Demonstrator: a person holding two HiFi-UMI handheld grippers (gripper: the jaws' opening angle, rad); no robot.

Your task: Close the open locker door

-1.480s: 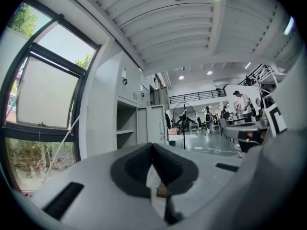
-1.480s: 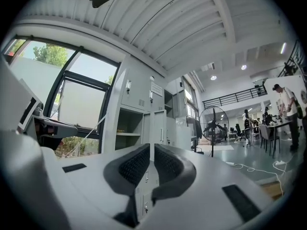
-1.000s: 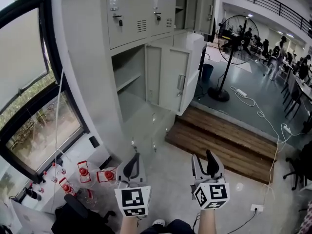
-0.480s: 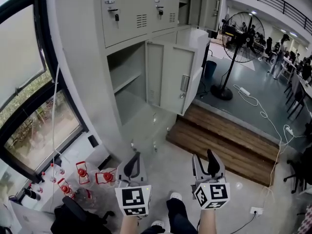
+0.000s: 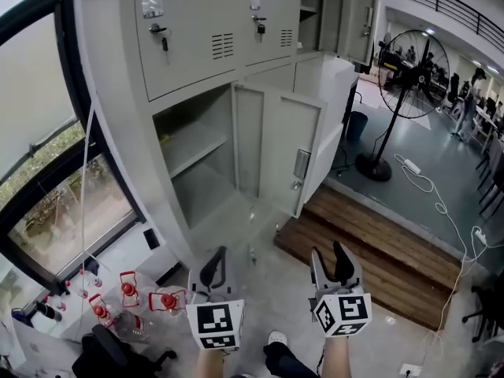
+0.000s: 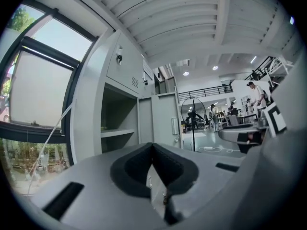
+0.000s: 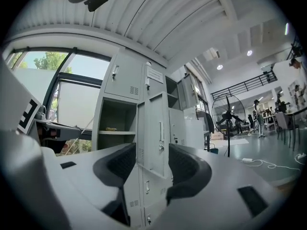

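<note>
The left gripper (image 6: 152, 146) is clenched on nothing and the right gripper (image 7: 152, 153) is spread and empty, both well short of the locker door (image 5: 282, 157); that door stands swung wide, so the closing is all ahead; only the head view shows the wooden step (image 5: 370, 235) below the door.

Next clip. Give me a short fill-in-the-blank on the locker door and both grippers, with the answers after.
1. The left gripper has its jaws ____.
2. The right gripper has its jaws ____, gripping nothing.
3. The locker door stands ____, and neither gripper touches it.
4. The compartment behind it is divided by one horizontal ____.

Missing words: shut; apart; open; shelf.
</note>
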